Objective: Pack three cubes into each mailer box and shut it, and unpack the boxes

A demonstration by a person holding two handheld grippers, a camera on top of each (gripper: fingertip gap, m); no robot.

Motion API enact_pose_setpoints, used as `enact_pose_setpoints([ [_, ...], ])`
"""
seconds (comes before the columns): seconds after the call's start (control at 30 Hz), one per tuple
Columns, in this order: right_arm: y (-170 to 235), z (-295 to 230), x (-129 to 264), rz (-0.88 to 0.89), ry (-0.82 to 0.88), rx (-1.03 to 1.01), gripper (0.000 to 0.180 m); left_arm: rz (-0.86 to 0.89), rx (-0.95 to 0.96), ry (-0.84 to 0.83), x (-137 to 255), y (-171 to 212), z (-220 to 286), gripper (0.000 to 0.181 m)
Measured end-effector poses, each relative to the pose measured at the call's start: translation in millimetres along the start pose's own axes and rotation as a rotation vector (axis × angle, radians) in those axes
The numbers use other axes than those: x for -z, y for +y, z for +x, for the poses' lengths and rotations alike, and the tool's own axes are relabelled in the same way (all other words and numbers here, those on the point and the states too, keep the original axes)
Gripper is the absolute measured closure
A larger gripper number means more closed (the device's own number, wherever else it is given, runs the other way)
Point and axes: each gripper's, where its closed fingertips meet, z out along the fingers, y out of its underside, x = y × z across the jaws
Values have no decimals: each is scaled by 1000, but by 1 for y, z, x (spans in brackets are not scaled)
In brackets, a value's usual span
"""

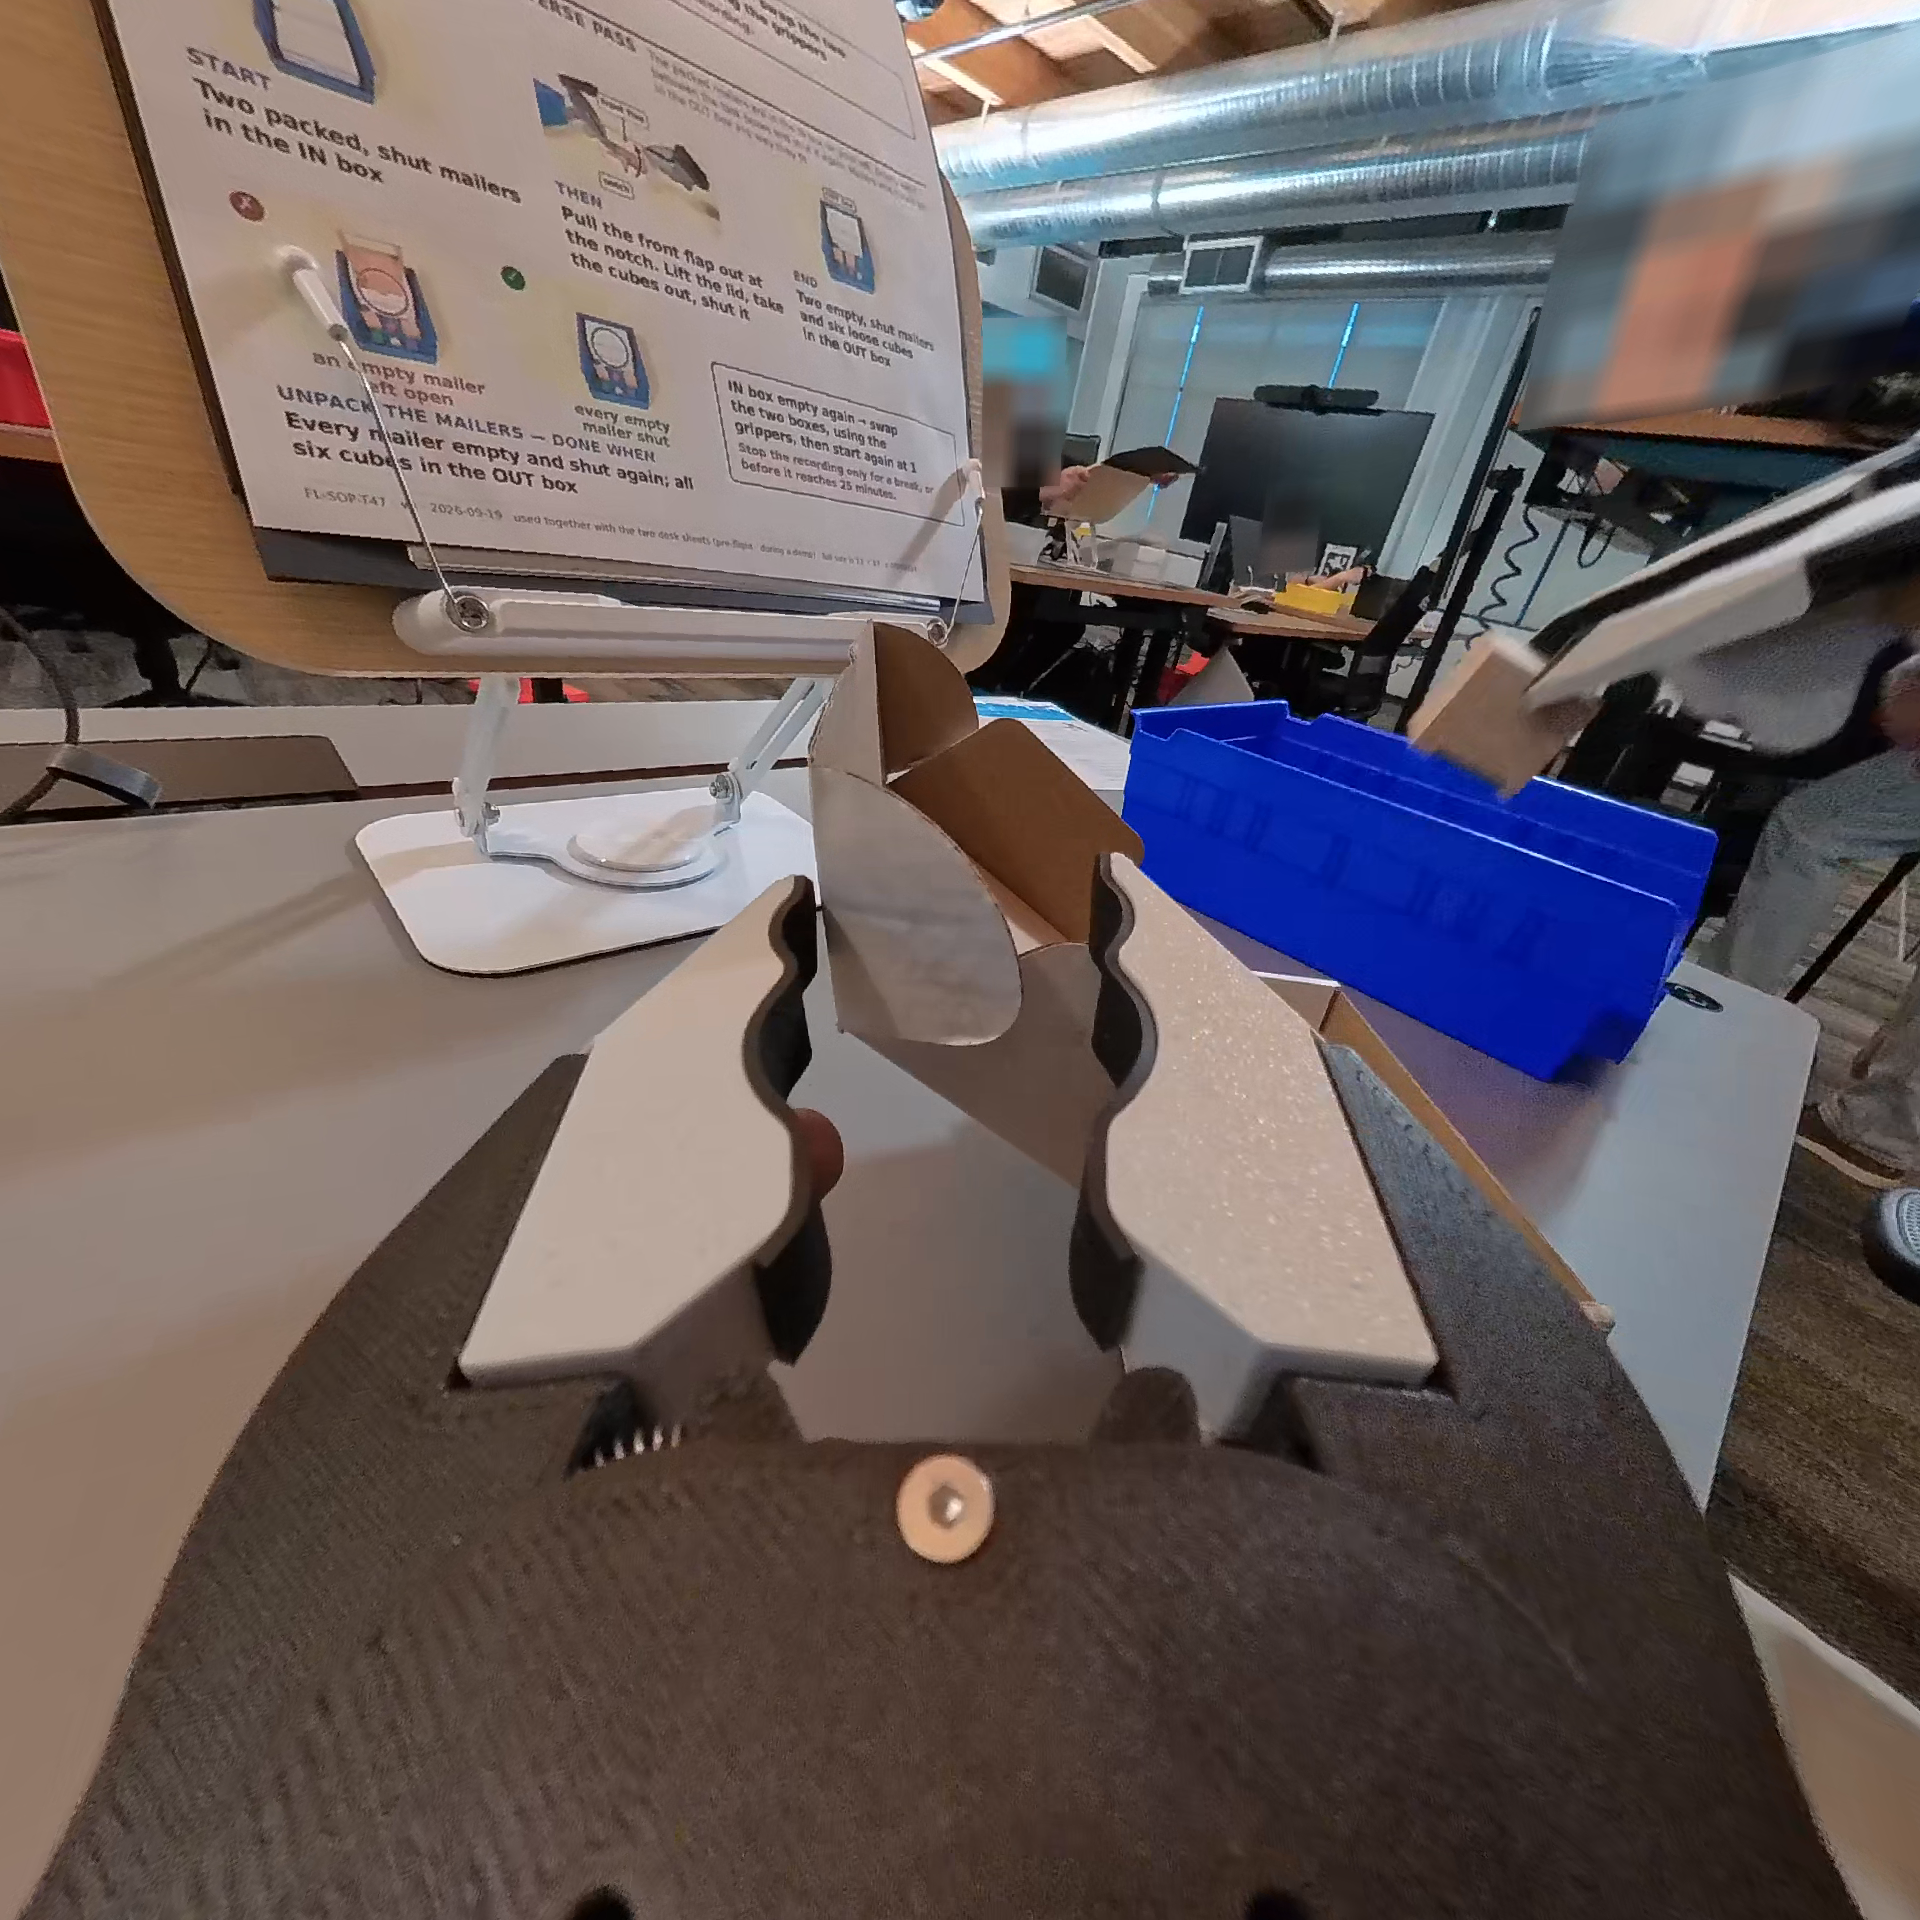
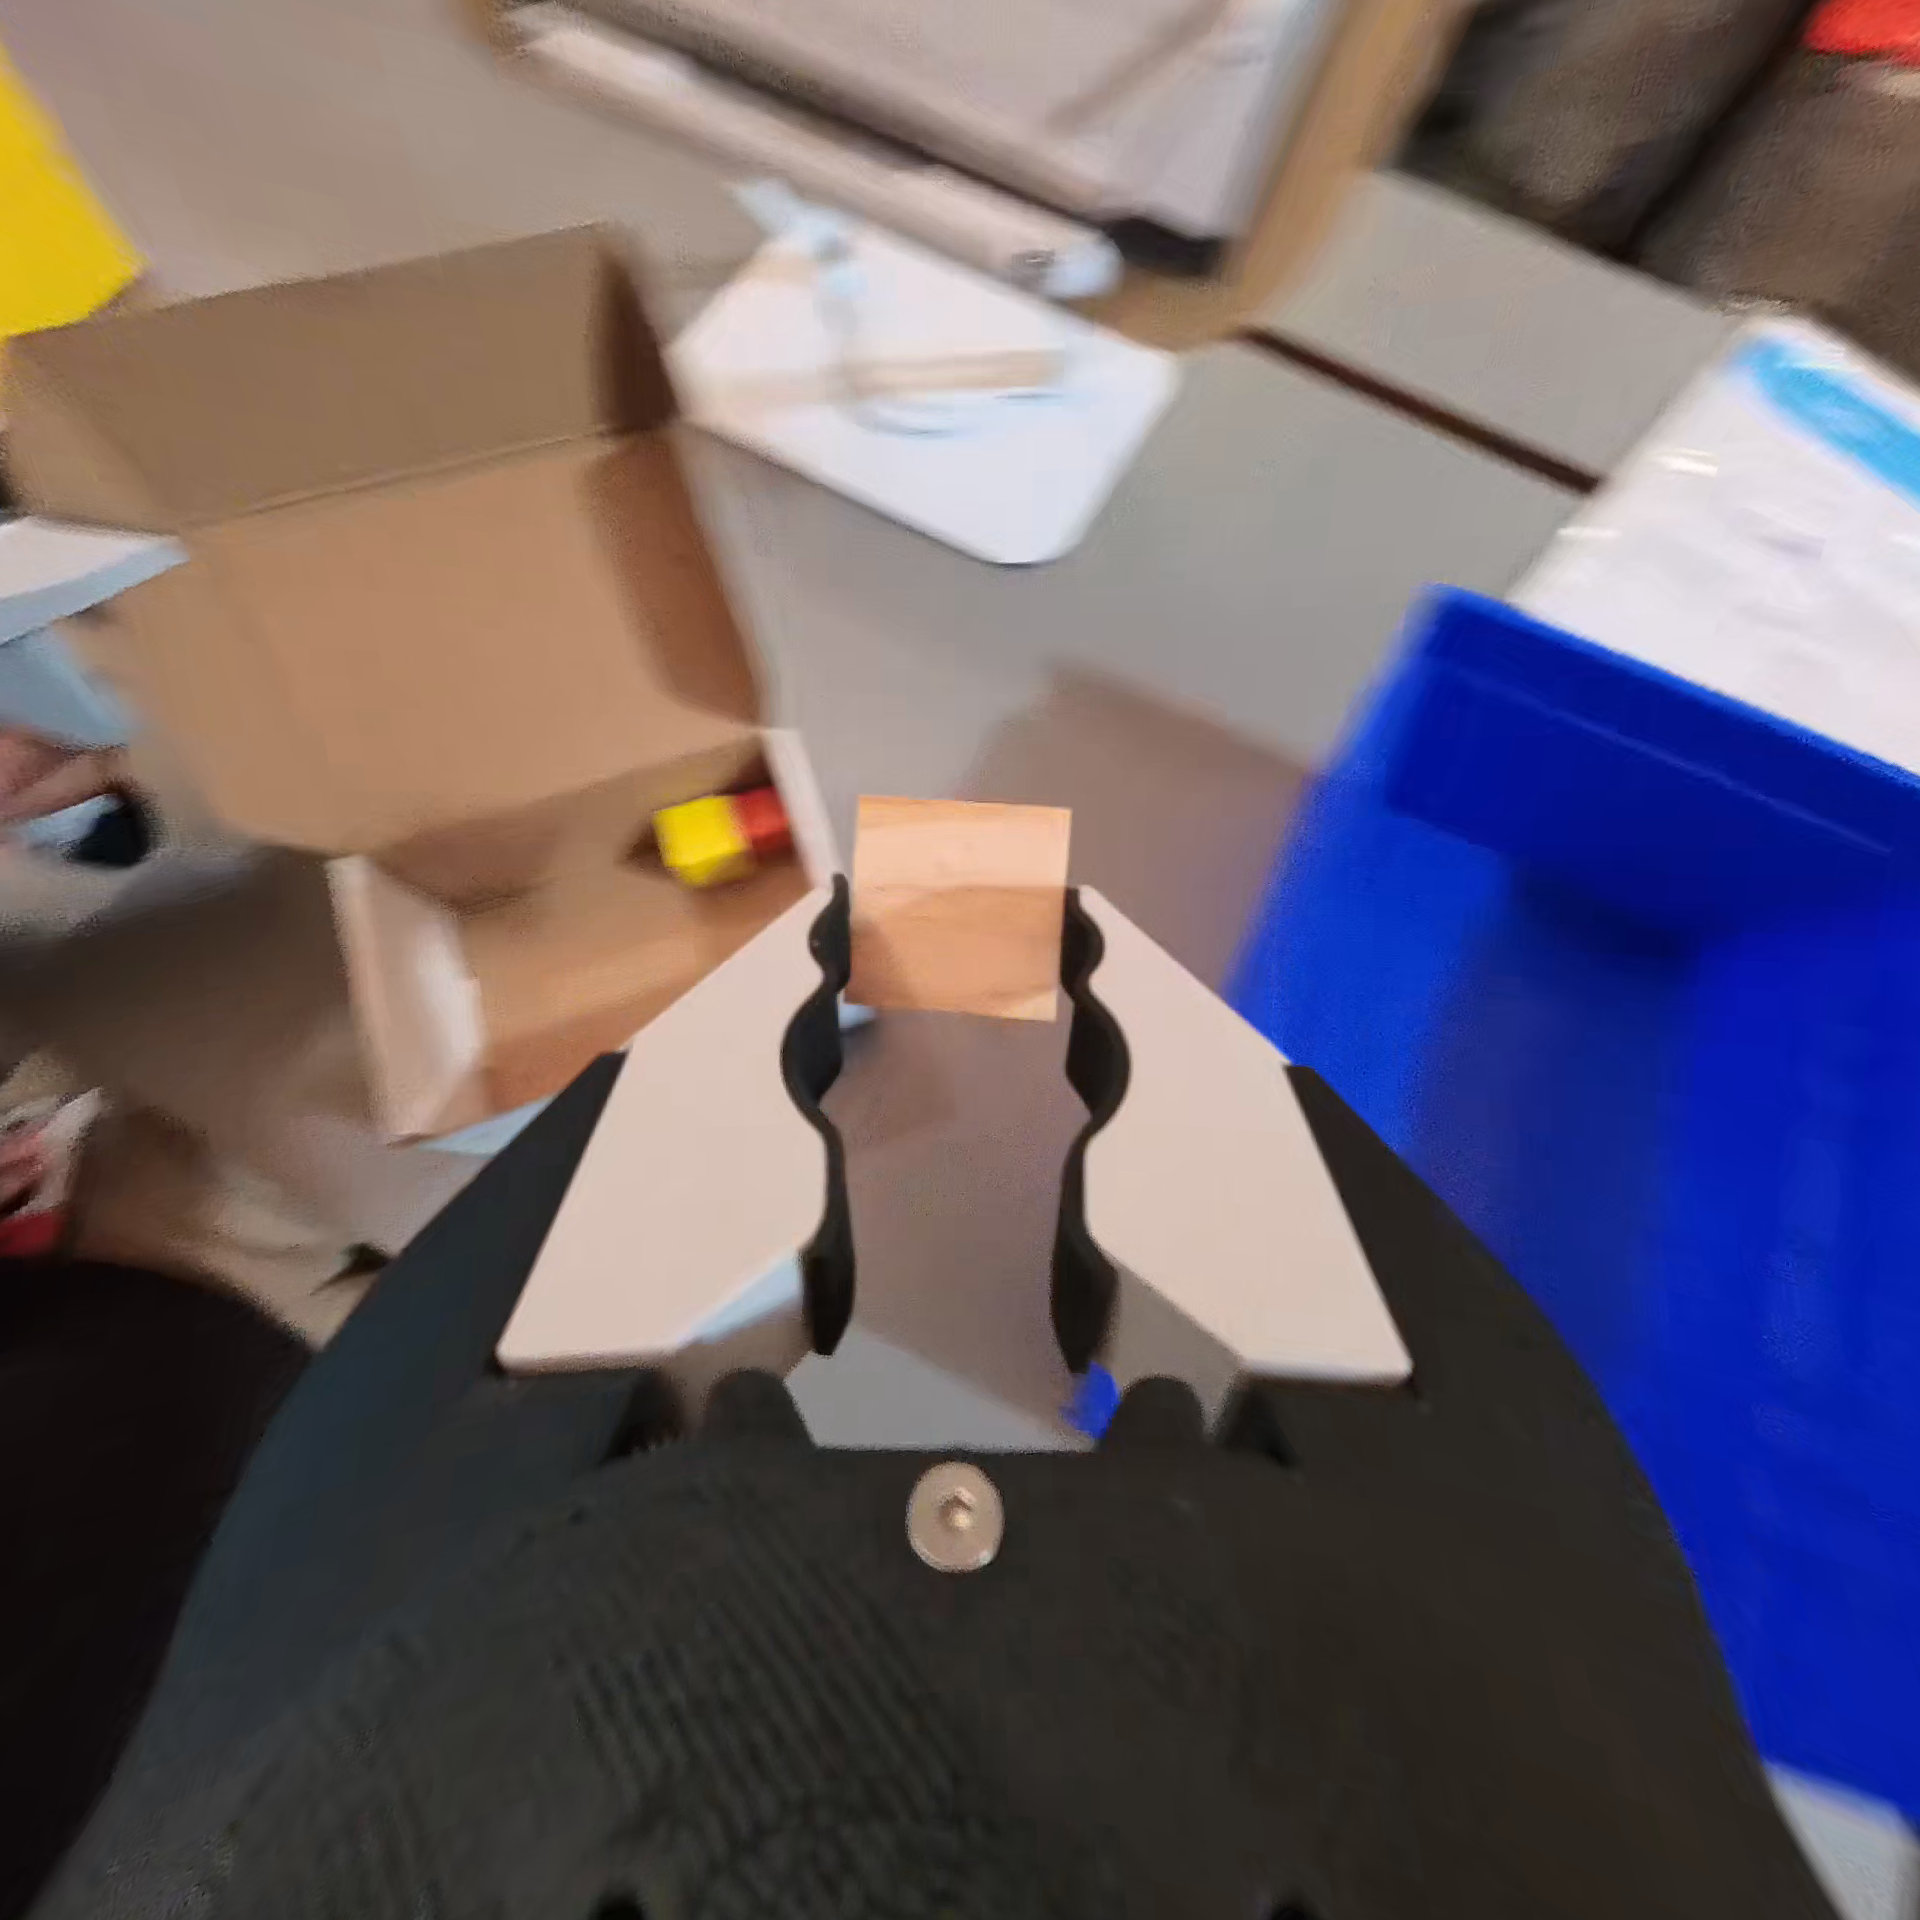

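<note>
right wrist view: the right tool (image 2: 956,925) is clamped on a plain wooden cube (image 2: 958,914), held at the fingertips with about half of it standing out past them. the coming move, as i judge it, turns on the blue bin (image 2: 1621,1039): it lies at about 3 o'clock of the held cube, just beside it, while the open mailer box (image 2: 416,644) lies at about 9 to 10 o'clock, with a yellow cube (image 2: 698,840) and a red cube (image 2: 764,816) in its corner. so this reads as unpacking, with the cube bound for the bin; the frame is blurred, so finer detail is uncertain.

left wrist view: the left tool (image 1: 951,935) has its fingers apart, straddling a raised cardboard flap (image 1: 925,935) of the mailer without clamping it, as far as i can tell. the bin's long axis runs from about 10 o'clock to 4 o'clock across the tabletop (image 1: 208,987), open side up, its near end pointing at 4 o'clock. the right tool with its cube hangs over the far rim at 2 o'clock, plainly the nearer of the two. the cube is square-sided, with no long axis to speak of. a document stand (image 1: 582,862) sits at 11 o'clock.
</note>
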Motion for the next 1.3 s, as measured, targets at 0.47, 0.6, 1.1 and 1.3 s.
enact_pose_setpoints([
  [0.47,165,140,-7,-311,272,-370,139,8,-19,-11,-1,-1,2,127],
  [0.6,169,134,-7,-381,265,-370,139,9,-37,-8,-1,0,4,128],
  [1.1,137,126,22,-245,282,-361,128,11,-41,-5,-1,0,3,127],
  [1.3,23,30,20,115,-62,-227,134,16,-39,-3,-1,0,4,128],
])
